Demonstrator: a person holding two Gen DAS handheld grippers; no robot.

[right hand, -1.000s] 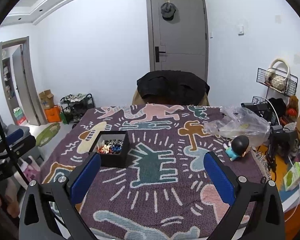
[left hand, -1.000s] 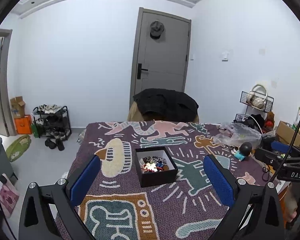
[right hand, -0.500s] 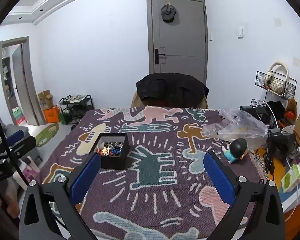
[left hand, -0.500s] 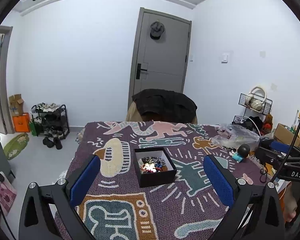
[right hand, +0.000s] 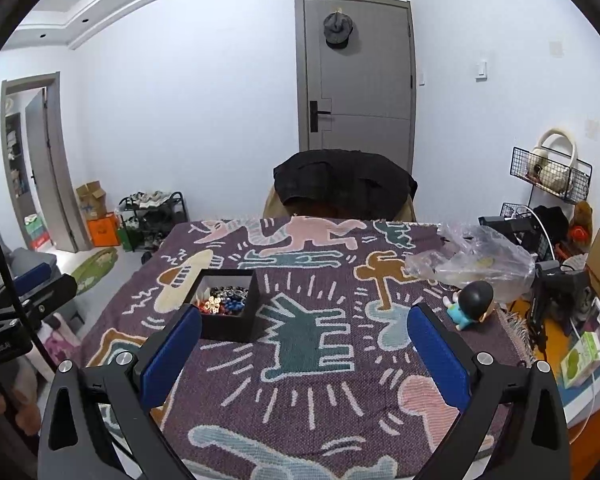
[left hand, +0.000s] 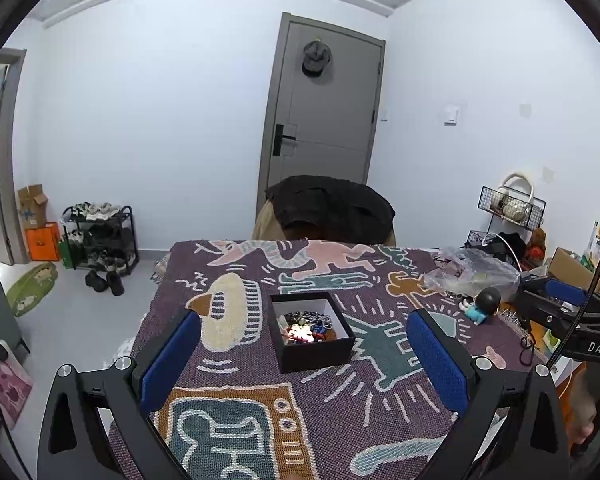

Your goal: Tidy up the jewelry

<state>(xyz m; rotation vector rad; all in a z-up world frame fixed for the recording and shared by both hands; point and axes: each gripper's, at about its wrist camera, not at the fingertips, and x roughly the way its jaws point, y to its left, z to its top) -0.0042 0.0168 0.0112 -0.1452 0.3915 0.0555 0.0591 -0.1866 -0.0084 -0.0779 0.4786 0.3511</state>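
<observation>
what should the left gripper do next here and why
Probably ease the left gripper forward and down toward the open black box. Both grippers are open and empty, above the patterned blanket; the box of tangled jewelry sits straight ahead between its fingers, while it lies off to the right gripper's left.

Black square box [left hand: 311,336], open-topped with a pale inner lining, sits flat and upright on the patterned cloth [left hand: 380,392] covering the tabletop, roughly mid-width and left of the teal figure woven into the cloth. Inside lies a loose heap of jewelry [left hand: 306,326]: dark beads toward the far wall, a pale flower-shaped piece near the front, red and blue bits beside it. Individual pieces are too small to identify; some may be bracelets.
</observation>
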